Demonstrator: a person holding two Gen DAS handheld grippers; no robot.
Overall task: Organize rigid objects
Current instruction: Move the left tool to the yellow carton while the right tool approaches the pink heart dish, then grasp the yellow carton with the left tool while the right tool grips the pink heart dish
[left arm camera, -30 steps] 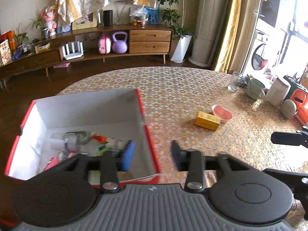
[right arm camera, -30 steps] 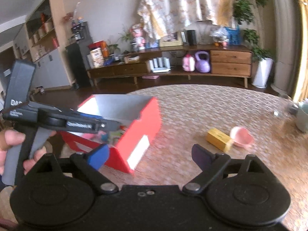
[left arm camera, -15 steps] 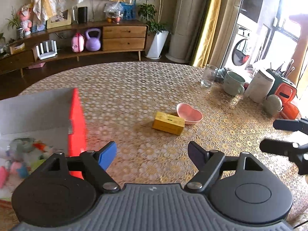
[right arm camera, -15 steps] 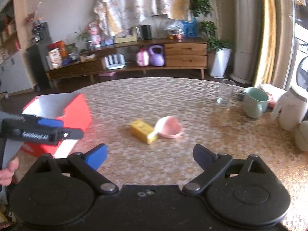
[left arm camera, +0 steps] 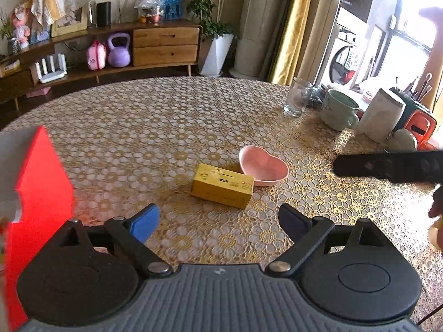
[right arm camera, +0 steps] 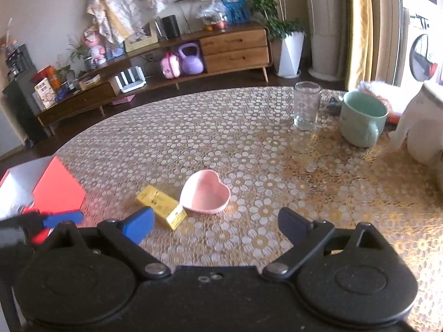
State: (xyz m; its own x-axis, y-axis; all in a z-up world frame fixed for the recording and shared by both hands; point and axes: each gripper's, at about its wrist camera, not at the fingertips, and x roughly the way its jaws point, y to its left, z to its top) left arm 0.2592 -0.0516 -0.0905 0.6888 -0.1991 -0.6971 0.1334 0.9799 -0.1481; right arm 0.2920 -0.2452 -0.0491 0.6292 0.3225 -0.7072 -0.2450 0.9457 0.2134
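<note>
On the tabletop [left arm camera: 166, 116] your yellow carton [left arm camera: 222, 186] and pink heart-shaped dish [left arm camera: 263, 166] remain outside the red box [left arm camera: 41, 182], with left tongs [left arm camera: 218, 220], just widened, and right tongs [right arm camera: 216, 225] both spread and empty.

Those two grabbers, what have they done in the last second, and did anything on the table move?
Both swung away from the red box toward the yellow box and pink heart dish. The left gripper was over the red box's inside a second ago; its jaws have just been opening, nothing between them. The right gripper is open and empty, as before. The yellow box and dish lie where they were, close together.
</note>
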